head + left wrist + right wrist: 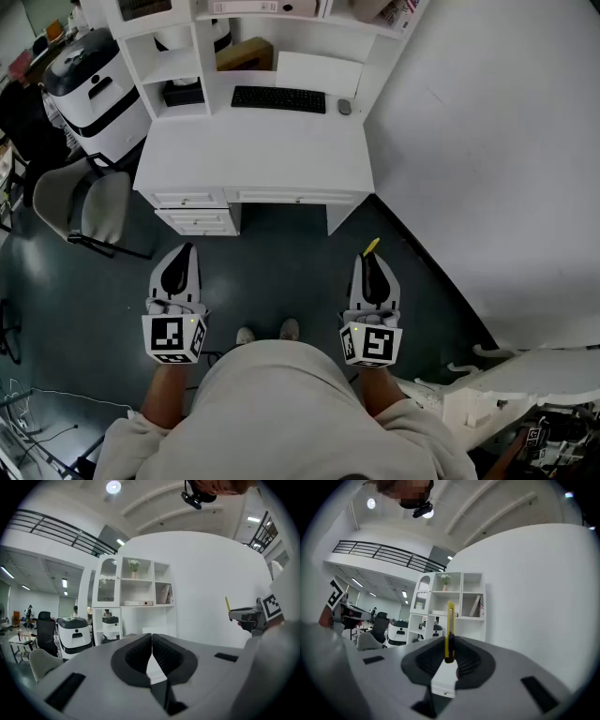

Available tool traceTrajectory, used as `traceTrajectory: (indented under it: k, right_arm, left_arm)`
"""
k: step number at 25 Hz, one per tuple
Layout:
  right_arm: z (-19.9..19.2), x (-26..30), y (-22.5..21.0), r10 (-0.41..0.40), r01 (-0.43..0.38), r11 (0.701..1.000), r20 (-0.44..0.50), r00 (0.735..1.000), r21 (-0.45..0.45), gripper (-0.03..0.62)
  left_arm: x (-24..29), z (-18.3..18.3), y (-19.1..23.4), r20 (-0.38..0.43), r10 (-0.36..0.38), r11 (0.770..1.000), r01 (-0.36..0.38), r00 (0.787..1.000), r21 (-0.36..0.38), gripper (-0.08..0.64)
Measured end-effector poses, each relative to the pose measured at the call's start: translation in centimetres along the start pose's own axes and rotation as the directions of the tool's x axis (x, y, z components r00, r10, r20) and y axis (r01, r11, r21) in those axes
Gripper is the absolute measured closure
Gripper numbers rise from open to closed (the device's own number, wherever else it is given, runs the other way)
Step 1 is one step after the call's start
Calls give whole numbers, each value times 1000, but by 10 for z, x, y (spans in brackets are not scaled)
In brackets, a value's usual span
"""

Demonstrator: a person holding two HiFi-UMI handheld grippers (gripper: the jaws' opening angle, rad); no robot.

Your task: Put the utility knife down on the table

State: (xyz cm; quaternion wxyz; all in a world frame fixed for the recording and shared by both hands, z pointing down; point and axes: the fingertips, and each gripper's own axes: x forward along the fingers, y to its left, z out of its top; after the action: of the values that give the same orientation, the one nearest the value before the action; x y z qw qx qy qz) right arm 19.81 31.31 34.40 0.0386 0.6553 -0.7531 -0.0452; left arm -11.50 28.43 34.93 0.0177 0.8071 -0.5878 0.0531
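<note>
First: Closest to the head camera, what do you make out?

Second: Pale shirt [272, 403] along the near edge, with two light shoes [267, 332] just past it on the dark teal floor [281, 262]. Starting at the left, the left claw [187, 249] has a grey plastic shell, and its black ribbed pads are closed tip to tip against each other. Its cube [174, 337] carries black-and-white square markers.

First: And the other one?

Second: The right claw [367, 258] is clamped on the utility knife [449, 632]. The knife is a slim yellow bar standing on edge between the pads, its far end poking out beyond the tips. It hangs over the floor, near the right leg of the desk [253, 155] and well apart from the desk top.

First: Containers, left to right?

Second: Far left is a white machine [94, 80] with a black lid, then a grey chair [89, 202] on a black frame. The desk is white, with shut drawers [197, 211] at its left. On it lie a black keyboard [278, 98] and, just to the right, a small grey mouse [345, 107]. The white hutch [202, 42] behind it holds a black boxy thing [183, 94] in the low left bay and a brown cardboard box [246, 54] in the next one. In the left gripper view a vase of pale flowers [134, 565] stands in the top middle bay, and books [166, 594] lean in the right bay.

First: Any writing?

Second: None I can read, only the marker squares. Furthest right is a smooth white wall [487, 159].
</note>
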Motion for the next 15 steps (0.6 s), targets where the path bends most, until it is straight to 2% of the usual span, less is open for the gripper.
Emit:
traceTrajectory:
  k: [15]
  right_arm:
    - [0,7,-22,44,-44,999,21,999,1,529]
  left_arm:
    - [12,1,-27,-11,19,1000,-19,1000,14,554]
